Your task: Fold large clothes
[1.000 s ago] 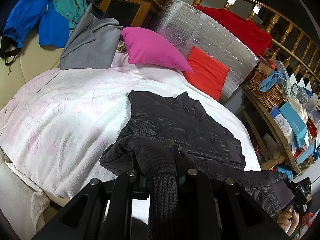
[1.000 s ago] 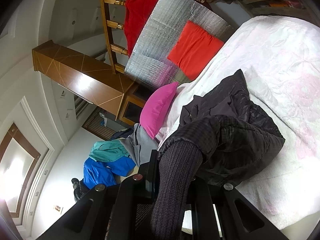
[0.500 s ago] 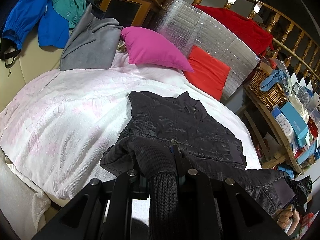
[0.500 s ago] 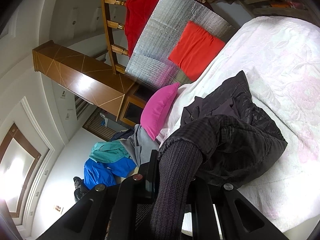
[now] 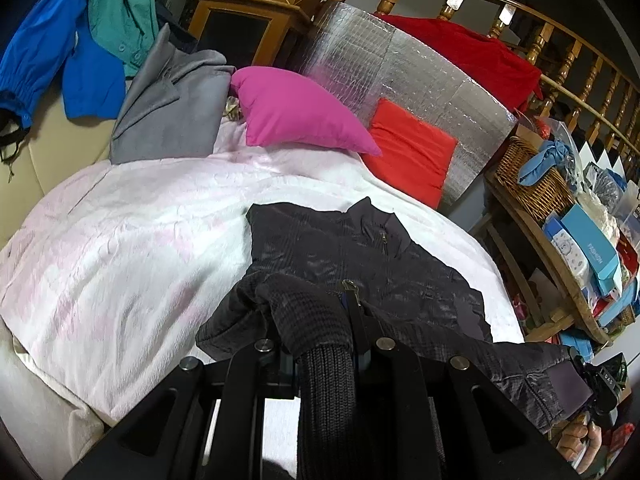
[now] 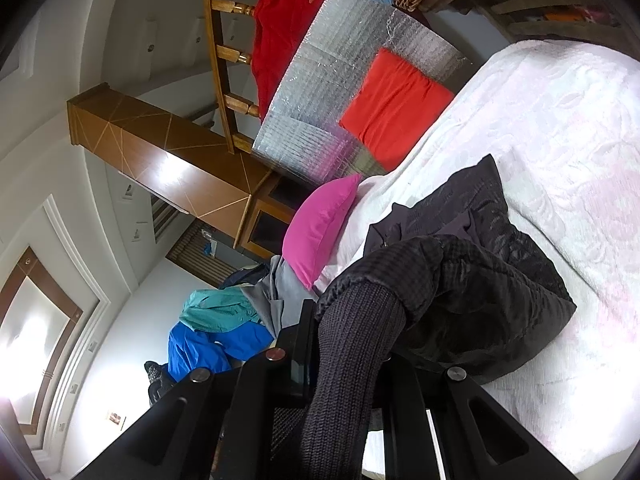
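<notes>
My left tongs (image 5: pixel 352 320) are clamped on a knit cuff (image 5: pixel 324 380) of the black jacket (image 5: pixel 360 256); the cuff hangs back between the fingers toward the camera. My right tongs (image 6: pixel 348 344) are clamped on the other knit cuff (image 6: pixel 352 360), and that sleeve stretches out to the right in the left wrist view, past the bed edge, to where my right hand (image 5: pixel 580 440) shows.

The jacket body lies flat on the white bedspread (image 5: pixel 120 240), collar pointing toward the pillows. Its left edge runs roughly straight, and a broad bare area of bedspread lies open to the left of it. Beyond the collar, a bare strip separates the jacket from the magenta pillow (image 5: pixel 296 112) and the red cushion (image 5: pixel 412 152).

To the right, the bed edge is close to the jacket hem. A wooden shelf (image 5: pixel 560 280) carrying a wicker basket (image 5: pixel 532 184) and boxes stands just beyond it. A grey garment (image 5: pixel 168 108) lies at the bed's far left corner.
</notes>
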Available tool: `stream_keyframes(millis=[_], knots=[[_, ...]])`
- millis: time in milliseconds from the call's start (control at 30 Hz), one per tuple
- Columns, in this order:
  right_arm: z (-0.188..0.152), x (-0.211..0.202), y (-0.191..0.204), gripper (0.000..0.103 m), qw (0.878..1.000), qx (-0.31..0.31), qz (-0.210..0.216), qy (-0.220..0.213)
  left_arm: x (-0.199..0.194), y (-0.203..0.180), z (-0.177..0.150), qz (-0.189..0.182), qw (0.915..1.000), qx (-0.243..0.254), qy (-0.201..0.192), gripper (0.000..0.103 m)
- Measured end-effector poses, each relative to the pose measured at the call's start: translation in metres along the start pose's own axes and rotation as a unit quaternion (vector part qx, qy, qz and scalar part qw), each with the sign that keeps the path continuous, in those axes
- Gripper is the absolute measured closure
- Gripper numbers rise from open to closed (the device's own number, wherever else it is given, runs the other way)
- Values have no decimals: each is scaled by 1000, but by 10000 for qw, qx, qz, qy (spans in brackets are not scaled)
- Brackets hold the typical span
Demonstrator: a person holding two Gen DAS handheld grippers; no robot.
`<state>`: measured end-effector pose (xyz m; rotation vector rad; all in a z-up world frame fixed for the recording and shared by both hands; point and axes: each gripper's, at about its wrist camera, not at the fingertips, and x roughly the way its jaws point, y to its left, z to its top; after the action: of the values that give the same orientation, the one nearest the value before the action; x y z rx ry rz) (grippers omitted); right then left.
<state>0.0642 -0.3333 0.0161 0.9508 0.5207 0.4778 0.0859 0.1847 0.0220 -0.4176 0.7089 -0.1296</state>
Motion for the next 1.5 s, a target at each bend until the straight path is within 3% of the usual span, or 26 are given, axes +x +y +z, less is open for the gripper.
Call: stream_keyframes(millis=[600, 1500], knots=[[20, 27, 3, 91, 9998, -91, -172, -11, 28, -3, 15, 213, 9997, -78, 13, 85], [24, 35, 8, 91, 9995, -137, -289, -29, 41, -3, 21, 226, 9997, -22, 53, 85]])
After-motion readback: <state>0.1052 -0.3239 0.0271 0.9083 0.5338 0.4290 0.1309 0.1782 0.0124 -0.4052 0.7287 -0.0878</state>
